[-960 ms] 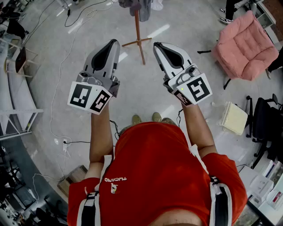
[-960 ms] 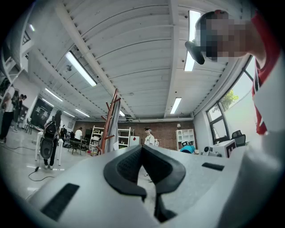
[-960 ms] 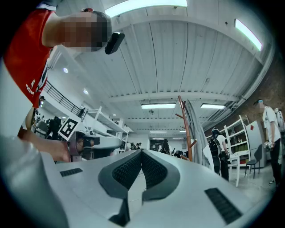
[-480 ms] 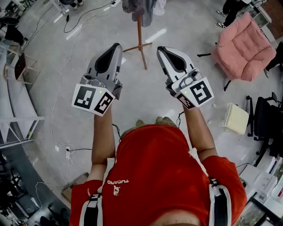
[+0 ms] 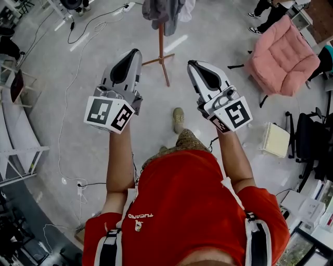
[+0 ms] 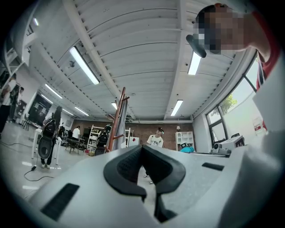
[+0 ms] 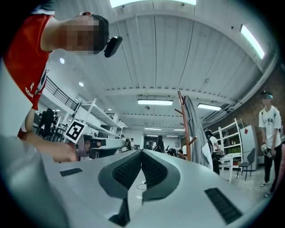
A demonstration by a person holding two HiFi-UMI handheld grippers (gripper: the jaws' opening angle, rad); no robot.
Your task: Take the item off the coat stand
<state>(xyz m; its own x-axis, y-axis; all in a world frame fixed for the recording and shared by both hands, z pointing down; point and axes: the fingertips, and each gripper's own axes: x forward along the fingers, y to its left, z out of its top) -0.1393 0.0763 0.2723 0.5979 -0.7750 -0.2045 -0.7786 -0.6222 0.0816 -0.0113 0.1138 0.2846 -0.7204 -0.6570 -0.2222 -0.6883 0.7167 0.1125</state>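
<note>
Two closed tools (image 5: 134,52) (image 5: 191,64), one coat stand (image 5: 162,47).

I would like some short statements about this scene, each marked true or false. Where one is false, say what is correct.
1. The left gripper and the right gripper both have their jaws together, with nothing between them. True.
2. A grey garment hangs on the wooden coat stand. True.
3. The pink padded armchair stands on the person's left. False: it stands on the right.
4. The right gripper touches the wooden coat stand. False: the stand is ahead, apart from both grippers.
5. The person wears a blue shirt. False: it is a red shirt.
</note>
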